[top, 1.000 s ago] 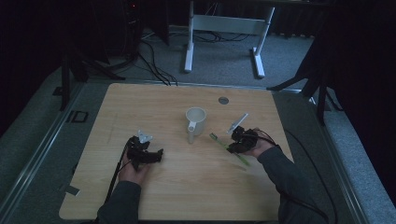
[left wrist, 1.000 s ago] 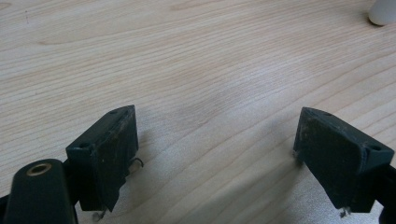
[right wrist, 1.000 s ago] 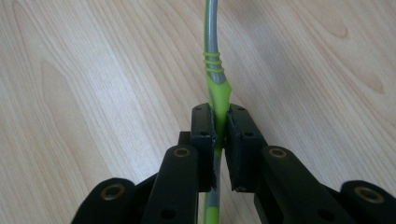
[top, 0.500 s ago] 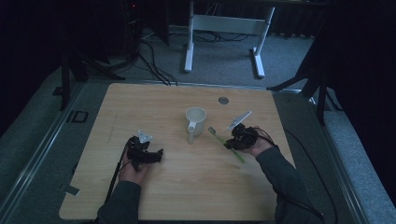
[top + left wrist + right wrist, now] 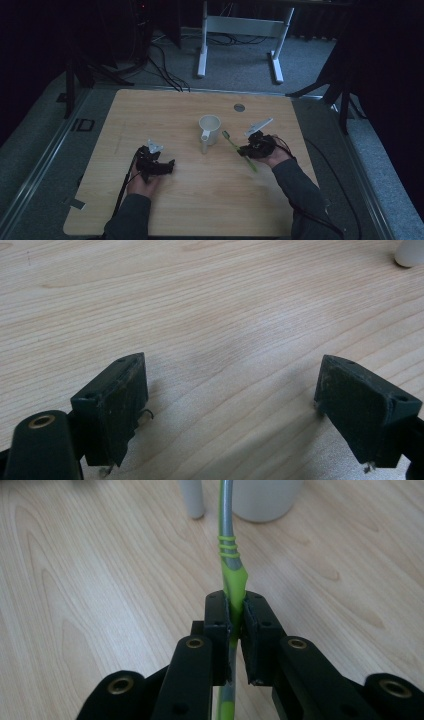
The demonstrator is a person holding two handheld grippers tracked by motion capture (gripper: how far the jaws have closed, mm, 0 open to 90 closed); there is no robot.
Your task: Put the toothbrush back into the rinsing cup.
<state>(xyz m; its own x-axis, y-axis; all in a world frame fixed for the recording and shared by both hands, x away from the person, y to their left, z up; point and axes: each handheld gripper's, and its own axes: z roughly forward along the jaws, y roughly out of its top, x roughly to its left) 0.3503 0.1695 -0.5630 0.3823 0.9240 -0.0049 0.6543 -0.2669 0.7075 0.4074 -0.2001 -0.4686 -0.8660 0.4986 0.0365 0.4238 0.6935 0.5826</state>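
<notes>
On the wooden table a white mug stands near the middle, its handle turned toward six o'clock. A small grey disc lies on the tabletop at about one o'clock from the mug, well apart from it.

The right gripper sits at about four o'clock from the mug, held in the person's right hand. Its jaws are closed tight on the green handle of a utensil. In the right gripper view the metal shaft runs straight out from the jaws toward twelve o'clock, with the base of the mug just ahead of it; the far end is cut off by the top edge.

The left gripper rests at about eight o'clock from the mug, in the left hand. Its jaws stand wide apart with nothing between them, low over bare wood.
</notes>
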